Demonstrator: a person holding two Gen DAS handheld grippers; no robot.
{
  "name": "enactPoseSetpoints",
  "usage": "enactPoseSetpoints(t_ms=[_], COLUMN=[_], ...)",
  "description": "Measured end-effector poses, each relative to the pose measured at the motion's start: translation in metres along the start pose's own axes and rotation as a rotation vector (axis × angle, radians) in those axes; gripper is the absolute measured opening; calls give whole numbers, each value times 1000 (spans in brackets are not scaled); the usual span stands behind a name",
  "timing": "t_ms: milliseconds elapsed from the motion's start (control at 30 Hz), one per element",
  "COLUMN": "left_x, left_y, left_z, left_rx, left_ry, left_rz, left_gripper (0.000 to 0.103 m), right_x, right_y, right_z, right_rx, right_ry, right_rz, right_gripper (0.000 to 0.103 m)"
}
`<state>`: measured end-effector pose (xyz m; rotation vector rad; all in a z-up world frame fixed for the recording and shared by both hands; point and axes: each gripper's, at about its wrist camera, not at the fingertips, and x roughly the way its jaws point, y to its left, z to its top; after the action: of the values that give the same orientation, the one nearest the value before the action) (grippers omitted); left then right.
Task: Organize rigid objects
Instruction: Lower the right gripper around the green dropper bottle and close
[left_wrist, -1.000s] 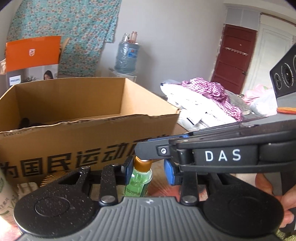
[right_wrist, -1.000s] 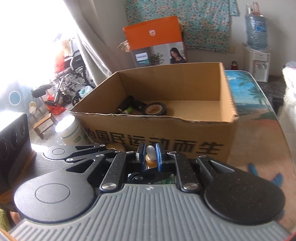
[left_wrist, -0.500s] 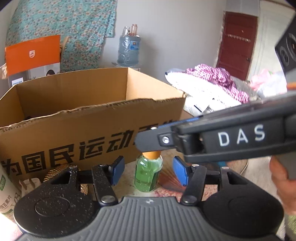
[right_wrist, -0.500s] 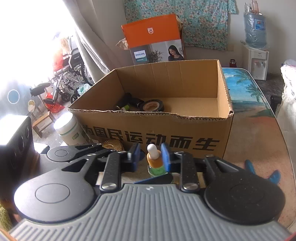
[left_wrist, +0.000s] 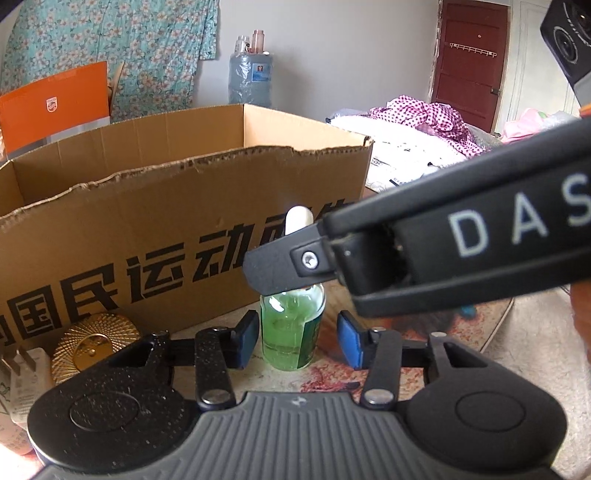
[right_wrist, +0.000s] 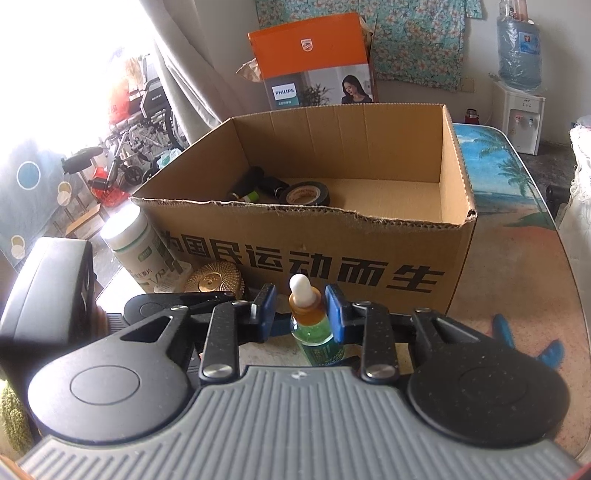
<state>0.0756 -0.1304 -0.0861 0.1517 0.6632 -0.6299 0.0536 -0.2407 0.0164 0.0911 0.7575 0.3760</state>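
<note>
released since earlier, dropper bottle (left_wrist: 291, 332) stands upright between both grippers' unclenched fingers.

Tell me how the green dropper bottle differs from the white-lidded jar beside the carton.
The dropper bottle is small, clear glass holding green liquid, with an amber collar and white bulb; the jar is bigger, opaque, with a flat white lid. The bottle stands before the cardboard box, the jar by the box's left corner. Both stand upright outside the box.

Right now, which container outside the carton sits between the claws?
The green dropper bottle, white bulb and amber collar; the larger white-capped jar stands apart at the carton's left corner.
</note>
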Motion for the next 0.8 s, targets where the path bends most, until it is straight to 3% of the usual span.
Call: enactPoseSetpoints(t_ms=[267,800], left_x=[9,-4], left_y=[3,-8], left_z=[-1,9], left_rx=[-26,-24], left_ry=[13,-7], left_rz=[17,12], left_gripper=[35,33], right_x=[2,-10], right_y=[-7,-2], right_z=[-3,-3], right_rx=[25,0], right_ry=[-2,-30], right_rz=[15,0], right_gripper=[21,20])
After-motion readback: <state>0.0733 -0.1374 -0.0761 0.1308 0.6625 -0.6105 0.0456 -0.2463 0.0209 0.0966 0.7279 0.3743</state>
